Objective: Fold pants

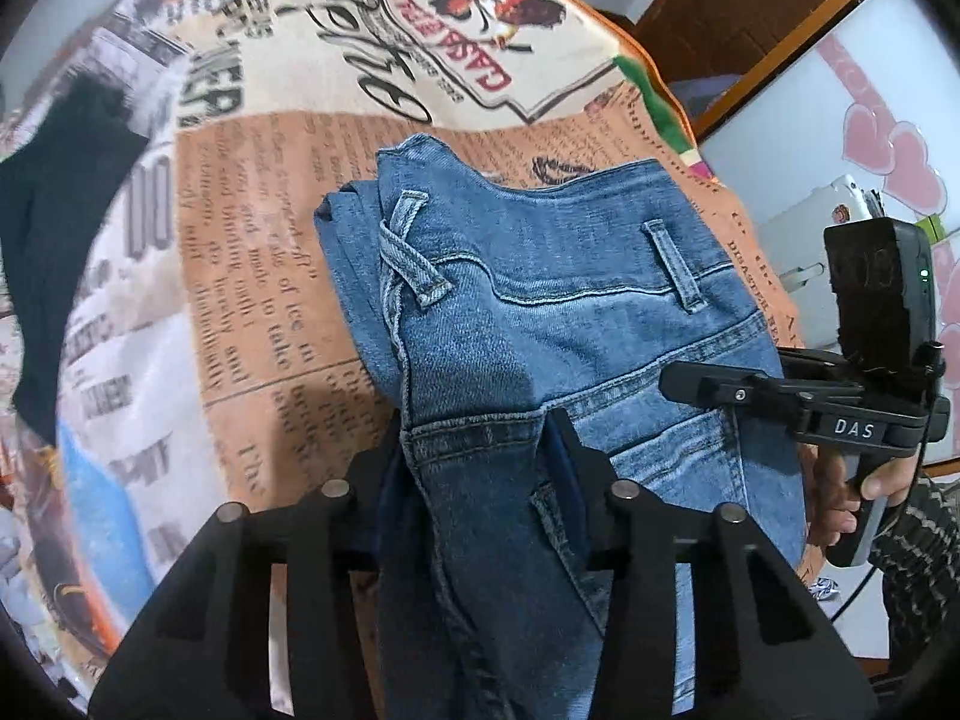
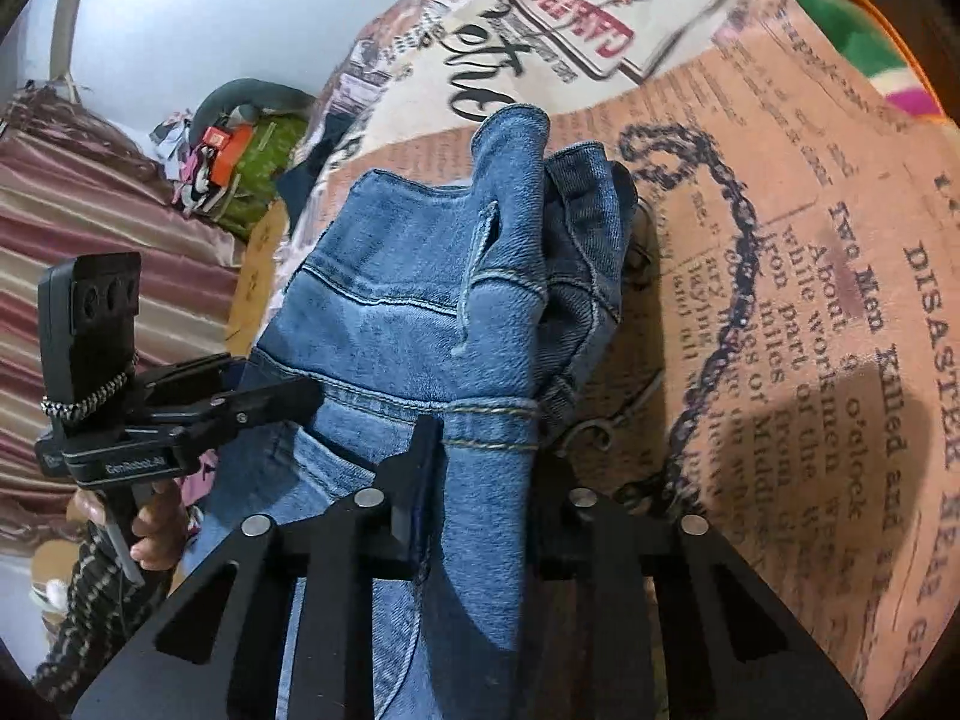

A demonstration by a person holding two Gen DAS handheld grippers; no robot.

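We've got both claws, left (image 1: 480, 468) and right (image 2: 480, 468), pinching the jeans (image 1: 540, 312) just ahead; a thin bite could slip and spoil our fold.

Pants (image 1: 540, 312) lie on the bedsheet (image 1: 252, 252), grippers at opposite sides.

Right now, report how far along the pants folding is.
Done: the jeans look doubled lengthwise, waistband lying on the newspaper-print cover. In hand: the left tongs and right tongs each pinch denim near the back pocket. Left: folding the length over and laying it flat; the legs are out of view.
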